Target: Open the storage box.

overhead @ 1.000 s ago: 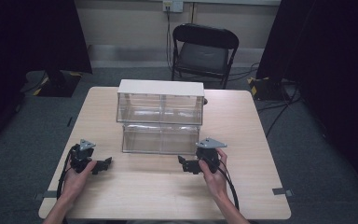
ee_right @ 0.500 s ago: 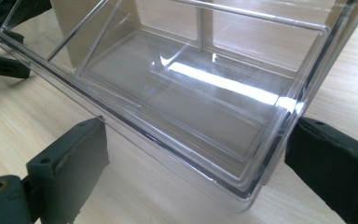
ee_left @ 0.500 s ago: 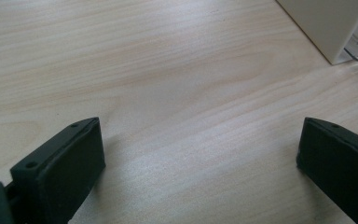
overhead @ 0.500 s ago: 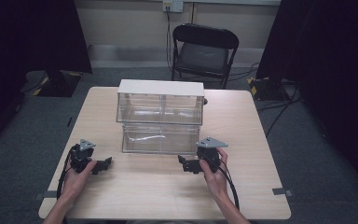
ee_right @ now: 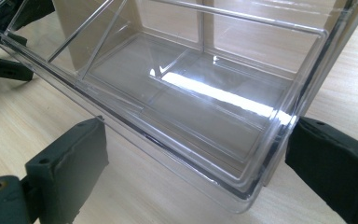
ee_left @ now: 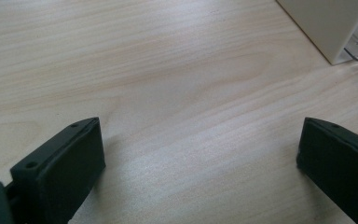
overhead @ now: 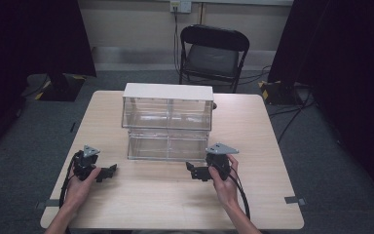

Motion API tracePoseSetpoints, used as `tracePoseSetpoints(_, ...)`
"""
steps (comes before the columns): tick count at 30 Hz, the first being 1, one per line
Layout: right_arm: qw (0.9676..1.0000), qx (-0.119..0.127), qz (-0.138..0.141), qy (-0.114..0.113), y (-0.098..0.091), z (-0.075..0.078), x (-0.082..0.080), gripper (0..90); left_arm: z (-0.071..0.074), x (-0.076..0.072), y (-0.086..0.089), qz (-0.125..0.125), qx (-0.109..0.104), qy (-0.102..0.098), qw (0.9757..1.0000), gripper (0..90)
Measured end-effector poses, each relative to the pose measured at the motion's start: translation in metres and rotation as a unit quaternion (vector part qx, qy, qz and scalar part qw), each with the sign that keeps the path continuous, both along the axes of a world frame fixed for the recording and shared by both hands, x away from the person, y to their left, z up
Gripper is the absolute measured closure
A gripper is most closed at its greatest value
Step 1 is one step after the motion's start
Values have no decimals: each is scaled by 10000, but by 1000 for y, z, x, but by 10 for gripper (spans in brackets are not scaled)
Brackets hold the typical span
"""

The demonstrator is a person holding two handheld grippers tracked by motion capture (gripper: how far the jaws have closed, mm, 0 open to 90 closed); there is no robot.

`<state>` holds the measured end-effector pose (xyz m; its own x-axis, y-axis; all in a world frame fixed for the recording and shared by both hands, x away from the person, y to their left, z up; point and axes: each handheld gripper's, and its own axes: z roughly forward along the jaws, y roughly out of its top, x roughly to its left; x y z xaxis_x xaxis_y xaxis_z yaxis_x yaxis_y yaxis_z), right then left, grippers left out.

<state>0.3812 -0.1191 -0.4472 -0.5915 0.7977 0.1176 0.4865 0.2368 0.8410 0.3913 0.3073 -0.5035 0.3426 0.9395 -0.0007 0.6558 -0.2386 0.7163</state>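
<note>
A clear plastic two-tier drawer cabinet [overhead: 167,105] with a white top stands mid-table. Its lower drawer [overhead: 168,145] is pulled out toward me and looks empty. My right gripper [overhead: 192,171] rests on the table by the drawer's front right corner, open, holding nothing. In the right gripper view the jaws of that gripper [ee_right: 196,154] stand wide apart, with the empty drawer [ee_right: 191,107] just ahead of them. My left gripper [overhead: 108,171] lies open on the table, left of the drawer. Its view shows the gripper [ee_left: 198,144] over bare wood, with the cabinet's white corner [ee_left: 328,25] at the upper right.
The light wooden table [overhead: 253,126] has bare room on both sides of the cabinet and along the near edge. A black folding chair [overhead: 212,53] stands behind the far edge. Dark curtains hang at left and right, and cables run over the floor.
</note>
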Motion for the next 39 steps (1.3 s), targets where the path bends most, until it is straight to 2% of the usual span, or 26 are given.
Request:
tracePoseSetpoints(18, 10000, 70, 11, -54, -1, 4, 0, 41, 0, 0, 0, -2, 1, 1, 10000, 3)
tracePoseSetpoints(21, 9999, 73, -62, -104, 0, 5, 0, 41, 0, 0, 0, -1, 0, 1, 10000, 3)
tracePoseSetpoints(39, 9999, 121, -44, -70, 1, 8, 2, 37, 0, 0, 0, -2, 1, 1, 10000, 3)
